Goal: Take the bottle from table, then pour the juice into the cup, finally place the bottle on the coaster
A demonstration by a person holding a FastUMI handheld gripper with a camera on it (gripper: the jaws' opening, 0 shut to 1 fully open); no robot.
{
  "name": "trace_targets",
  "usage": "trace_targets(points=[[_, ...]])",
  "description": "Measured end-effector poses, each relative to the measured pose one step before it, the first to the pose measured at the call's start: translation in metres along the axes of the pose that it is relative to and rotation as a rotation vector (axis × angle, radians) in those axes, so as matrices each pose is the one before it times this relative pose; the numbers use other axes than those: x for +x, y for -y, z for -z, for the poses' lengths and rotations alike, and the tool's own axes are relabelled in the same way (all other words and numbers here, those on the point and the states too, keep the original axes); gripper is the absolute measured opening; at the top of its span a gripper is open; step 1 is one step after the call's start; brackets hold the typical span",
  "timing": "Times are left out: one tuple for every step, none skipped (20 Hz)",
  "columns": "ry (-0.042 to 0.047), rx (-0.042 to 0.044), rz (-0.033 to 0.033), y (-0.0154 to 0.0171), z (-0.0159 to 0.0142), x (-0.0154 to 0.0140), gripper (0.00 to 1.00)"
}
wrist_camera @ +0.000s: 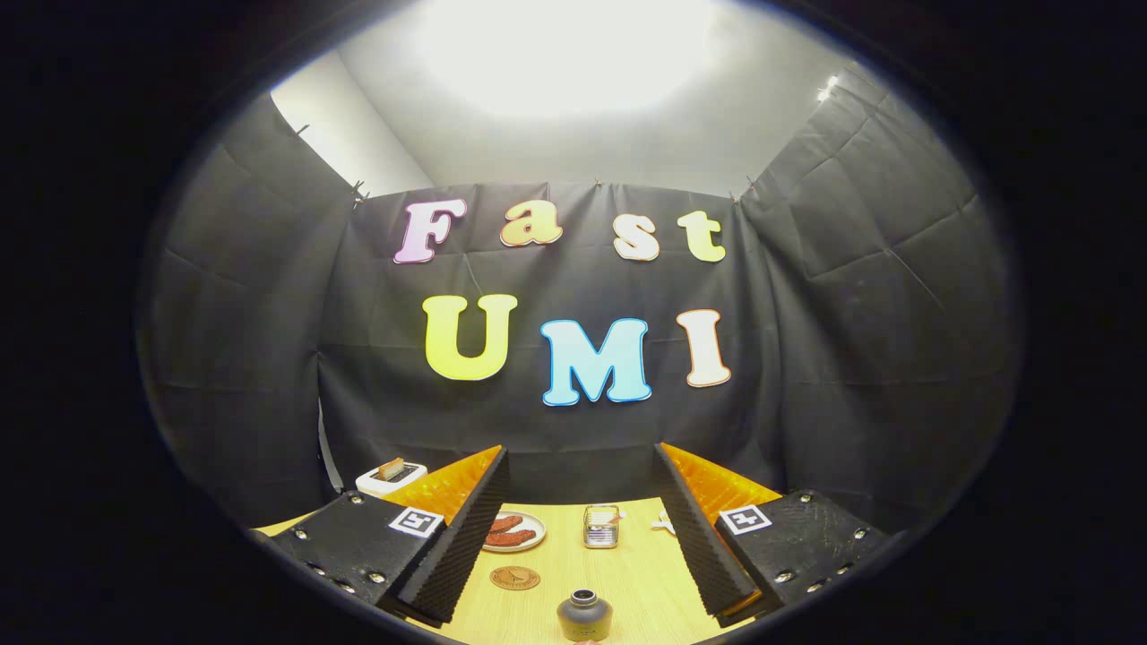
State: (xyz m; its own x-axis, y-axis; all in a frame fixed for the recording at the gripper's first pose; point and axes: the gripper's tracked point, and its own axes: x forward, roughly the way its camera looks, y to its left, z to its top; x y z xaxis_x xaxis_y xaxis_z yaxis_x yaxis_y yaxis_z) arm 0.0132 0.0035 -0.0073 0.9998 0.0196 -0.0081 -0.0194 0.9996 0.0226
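A small dark bottle (584,616) with an open round mouth stands upright on the wooden table (627,573), low between my two fingers and nearest to me. A round brown coaster (514,578) lies flat on the table a little beyond the bottle and to its left. Farther back stands a clear glass cup (601,526). My gripper (581,488) is open, its fingers spread wide on either side of the bottle and touching nothing.
A white plate (513,532) with reddish sausages sits left of the cup, beside the left finger. A white toaster (391,477) with a slice of bread stands at the table's far left corner. A small white object (664,522) lies right of the cup.
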Motion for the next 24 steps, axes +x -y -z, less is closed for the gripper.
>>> trace_targets(points=[[0.00219,-0.00277,-0.00086,-0.00038,0.00025,0.00048,0.96],[0.00158,-0.00458,-0.00293,-0.0005,0.0,0.00124,0.96],[0.00549,-0.00333,-0.0006,-0.00035,-0.00049,0.00152,0.96],[0.00464,-0.00212,-0.00014,0.00003,-0.00058,0.0013,0.96],[0.0026,0.0003,-0.00102,-0.00024,0.00081,0.00016,0.96],[-0.001,0.00243,-0.00179,-0.00032,0.00063,0.00099,0.96],[-0.00019,0.0031,-0.00162,0.00016,0.00082,0.00079,0.96],[-0.00095,0.00178,-0.00024,0.00037,0.00077,0.00075,0.96],[0.00099,0.00011,0.0012,0.00084,0.00103,0.00023,0.96],[0.00066,-0.00088,-0.00051,0.00029,0.00049,0.00046,0.96],[0.00202,-0.00171,-0.0022,-0.00036,0.00077,0.00094,0.96],[0.00143,-0.00277,-0.00244,-0.00038,0.00009,0.0013,0.96],[0.00055,-0.00098,-0.0036,-0.00032,0.00212,-0.00016,0.96],[0.00084,0.00247,-0.00643,-0.00049,0.00131,0.00009,0.96],[0.00212,0.00476,-0.00931,-0.00127,0.002,0.0,0.96],[0.00508,0.00547,-0.00683,-0.00039,0.00105,-0.00017,0.96],[0.01287,0.00282,-0.00544,0.00023,-0.00064,0.001,0.97],[0.01484,-0.00017,-0.0094,-0.00026,0.0007,0.00021,0.97],[0.00622,-0.00179,-0.00688,-0.00048,0.0037,0.00021,0.97],[-0.00111,-0.00242,-0.0102,-0.00052,0.00578,0.00066,0.97],[-0.00633,-0.00276,-0.00983,-0.001,0.00745,-0.00039,0.97],[-0.00665,-0.00182,-0.01173,-0.00129,0.00642,0.00042,0.97],[-0.00561,-0.00235,-0.00924,-0.0008,0.00605,0.00076,0.97],[-0.00524,-0.00467,-0.00283,0.00143,0.0058,-0.00019,0.97]])
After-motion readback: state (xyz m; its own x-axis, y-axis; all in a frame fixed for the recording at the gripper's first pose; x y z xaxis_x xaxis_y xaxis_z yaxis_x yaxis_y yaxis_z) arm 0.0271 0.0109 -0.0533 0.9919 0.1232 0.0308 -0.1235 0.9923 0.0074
